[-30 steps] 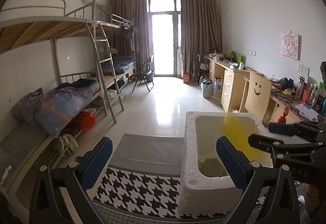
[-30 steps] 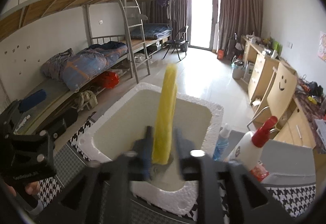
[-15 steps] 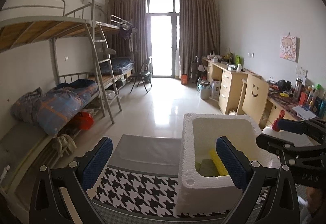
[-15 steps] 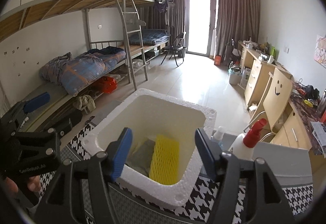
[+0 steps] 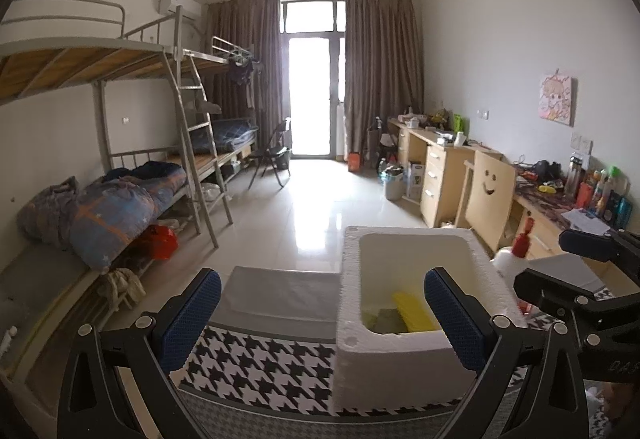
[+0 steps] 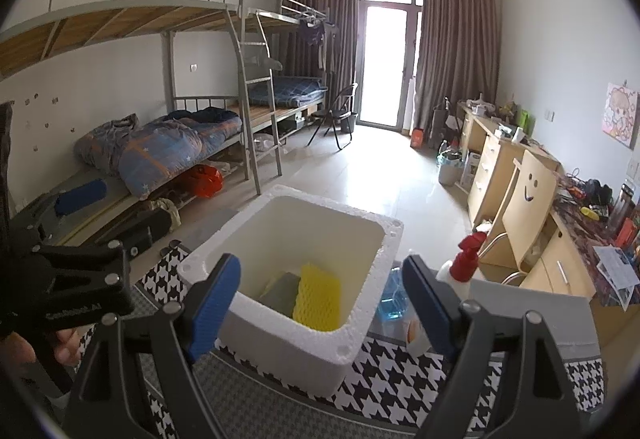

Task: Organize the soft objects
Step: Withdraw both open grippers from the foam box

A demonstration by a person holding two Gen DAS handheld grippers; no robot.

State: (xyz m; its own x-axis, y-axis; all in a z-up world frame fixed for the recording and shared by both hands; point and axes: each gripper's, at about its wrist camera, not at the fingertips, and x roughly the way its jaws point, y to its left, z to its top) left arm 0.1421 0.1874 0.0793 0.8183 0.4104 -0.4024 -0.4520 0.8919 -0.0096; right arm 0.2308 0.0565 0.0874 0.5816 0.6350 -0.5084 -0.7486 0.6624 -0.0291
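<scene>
Dorm rm: left gripper body lettering too blurred to read.

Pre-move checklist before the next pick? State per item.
1. Yellow sponge released into the foam box: ok, it lies inside, no pads on it.
2. Right gripper empty: ok, jaws have just been opening, nothing gripped.
3. Left gripper empty and open: ok.
4. Box stable on the checked cloth: ok, upright.
5. Spray bottle beside the box clear of the right gripper's path: cannot tell, it stands close to one finger.
6. Next soft item located: not ok, none visible outside the box.
</scene>
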